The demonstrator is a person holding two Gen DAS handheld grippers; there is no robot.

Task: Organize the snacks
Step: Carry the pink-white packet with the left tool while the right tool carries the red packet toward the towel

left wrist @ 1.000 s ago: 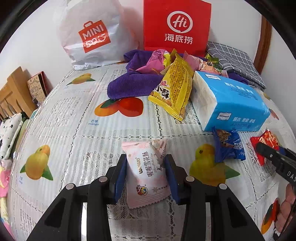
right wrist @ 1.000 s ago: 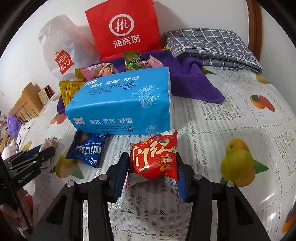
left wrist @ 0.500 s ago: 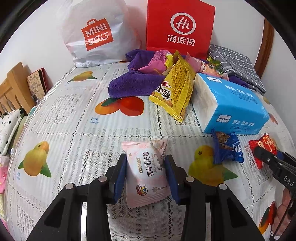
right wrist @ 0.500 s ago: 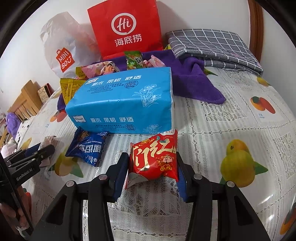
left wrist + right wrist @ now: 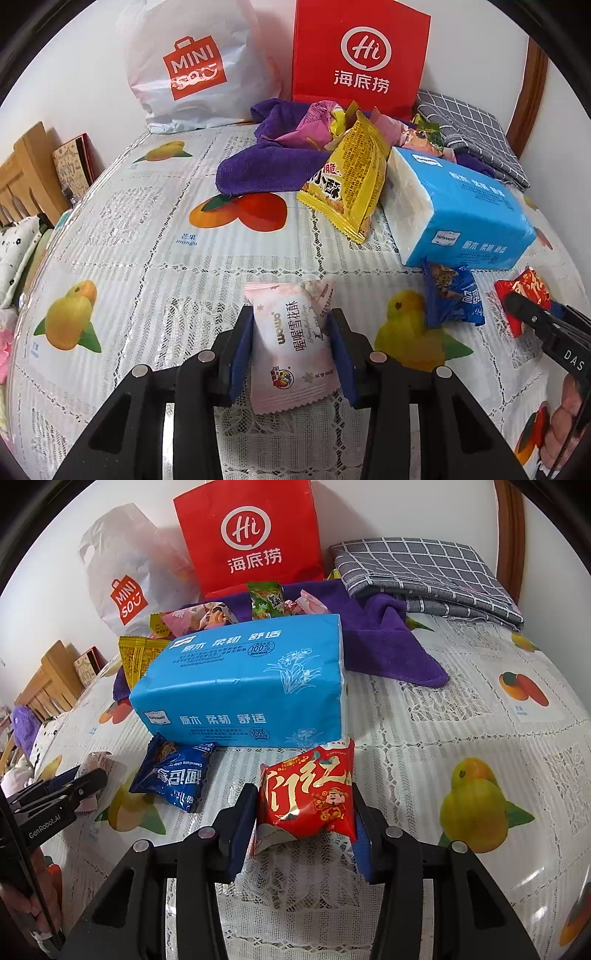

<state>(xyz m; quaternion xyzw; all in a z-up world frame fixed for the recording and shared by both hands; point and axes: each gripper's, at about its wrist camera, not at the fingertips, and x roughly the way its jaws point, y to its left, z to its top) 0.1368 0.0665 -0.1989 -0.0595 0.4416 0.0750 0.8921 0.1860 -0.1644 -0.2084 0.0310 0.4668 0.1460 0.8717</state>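
My left gripper [image 5: 291, 350] is shut on a pink snack packet [image 5: 293, 345] and holds it just above the fruit-print tablecloth [image 5: 147, 229]. My right gripper [image 5: 304, 821] is shut on a red snack packet [image 5: 308, 792], which also shows at the right edge of the left wrist view [image 5: 522, 295]. A dark blue cookie packet [image 5: 173, 773] lies between the two grippers, in front of a blue tissue pack [image 5: 243, 686]. A yellow snack bag [image 5: 351, 184] leans against the tissue pack. More snack packets [image 5: 267, 600] lie on a purple towel [image 5: 384, 646] behind.
A red paper bag [image 5: 360, 55] and a white plastic bag [image 5: 188, 62] stand against the back wall. A folded grey checked cloth [image 5: 424, 572] lies at the back right. A wooden chair [image 5: 26, 177] stands beyond the table's left edge.
Both grippers have lifted and drawn slightly back with their packets still held. The scene on the table is otherwise the same.
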